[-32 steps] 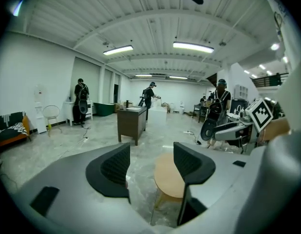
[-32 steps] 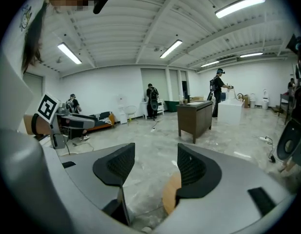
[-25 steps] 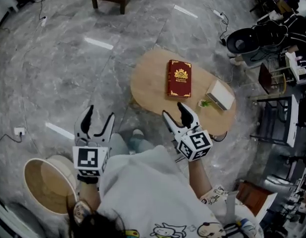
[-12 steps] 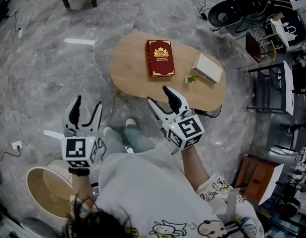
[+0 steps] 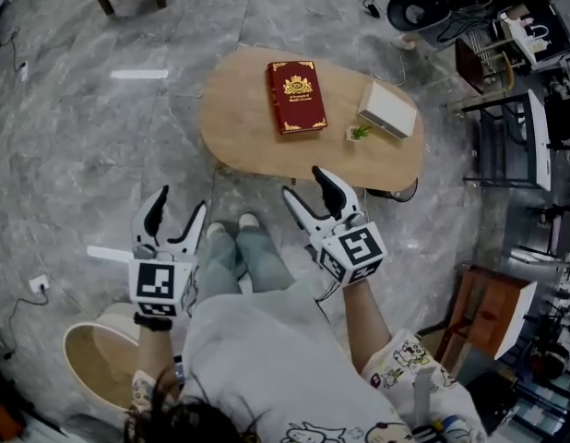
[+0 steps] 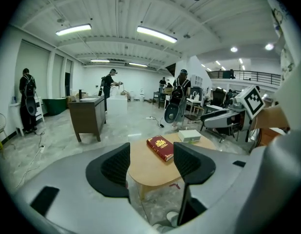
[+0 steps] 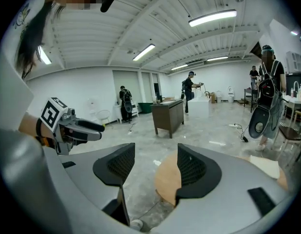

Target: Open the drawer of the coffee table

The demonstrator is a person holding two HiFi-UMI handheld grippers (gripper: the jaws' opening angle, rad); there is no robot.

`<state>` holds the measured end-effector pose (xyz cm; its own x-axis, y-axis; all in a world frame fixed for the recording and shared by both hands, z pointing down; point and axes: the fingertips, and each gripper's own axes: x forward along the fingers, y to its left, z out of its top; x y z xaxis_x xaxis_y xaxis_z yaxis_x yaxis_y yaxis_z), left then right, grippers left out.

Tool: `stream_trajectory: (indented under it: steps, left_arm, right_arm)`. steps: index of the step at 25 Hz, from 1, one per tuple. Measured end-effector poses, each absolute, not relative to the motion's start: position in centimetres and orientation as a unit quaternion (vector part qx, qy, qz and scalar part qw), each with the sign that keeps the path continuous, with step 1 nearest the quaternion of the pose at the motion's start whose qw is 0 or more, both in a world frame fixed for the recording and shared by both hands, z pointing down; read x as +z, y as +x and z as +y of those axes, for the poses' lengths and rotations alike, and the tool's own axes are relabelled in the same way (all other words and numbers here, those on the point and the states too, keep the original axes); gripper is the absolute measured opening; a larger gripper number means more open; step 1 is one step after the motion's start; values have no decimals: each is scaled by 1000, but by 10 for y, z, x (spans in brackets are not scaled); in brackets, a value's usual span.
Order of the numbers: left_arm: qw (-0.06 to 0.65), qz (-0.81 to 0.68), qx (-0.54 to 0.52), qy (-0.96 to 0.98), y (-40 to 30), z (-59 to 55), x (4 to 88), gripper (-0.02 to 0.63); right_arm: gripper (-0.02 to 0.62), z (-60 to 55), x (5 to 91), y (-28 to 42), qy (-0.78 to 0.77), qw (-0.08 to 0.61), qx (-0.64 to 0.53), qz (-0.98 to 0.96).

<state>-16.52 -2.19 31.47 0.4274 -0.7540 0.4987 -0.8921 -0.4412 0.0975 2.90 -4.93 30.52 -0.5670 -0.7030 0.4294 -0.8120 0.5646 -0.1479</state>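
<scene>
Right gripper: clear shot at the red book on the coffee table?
Probably yes. The right gripper, jaws apart and empty, hangs at the coffee table's near edge; only bare tabletop lies between it and the red book.

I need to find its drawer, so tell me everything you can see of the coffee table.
The coffee table has a rounded oblong top of light wood, level on the grey marbled floor. On it lie a red book with a gold emblem, a white box and a small green sprig. The left gripper view shows a pale leg under its near edge. No drawer or handle shows. The left gripper and right gripper hang short of it, jaws apart, touching nothing.
</scene>
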Motion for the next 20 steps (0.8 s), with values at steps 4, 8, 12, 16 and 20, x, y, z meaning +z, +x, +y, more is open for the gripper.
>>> stream_trajectory:
  steps: [4, 8, 12, 16, 20]
  left_arm:
    - [191, -465, 212, 838, -161, -25, 346, 256]
    - [200, -441, 225, 845, -153, -34, 384, 255]
    - [211, -416, 232, 853, -144, -41, 426, 255]
    - [208, -384, 248, 865, -133, -44, 468, 255]
    - [213, -362, 267, 867, -124, -43, 513, 255]
  right_arm:
    - [238, -46, 327, 20, 450, 171, 178, -858]
    - [238, -50, 359, 13, 456, 175, 193, -851]
    - [238, -54, 396, 9, 458, 188, 203, -845]
    - [238, -53, 431, 11, 464, 201, 210, -837]
    - [238, -45, 466, 15, 466, 207, 227, -830]
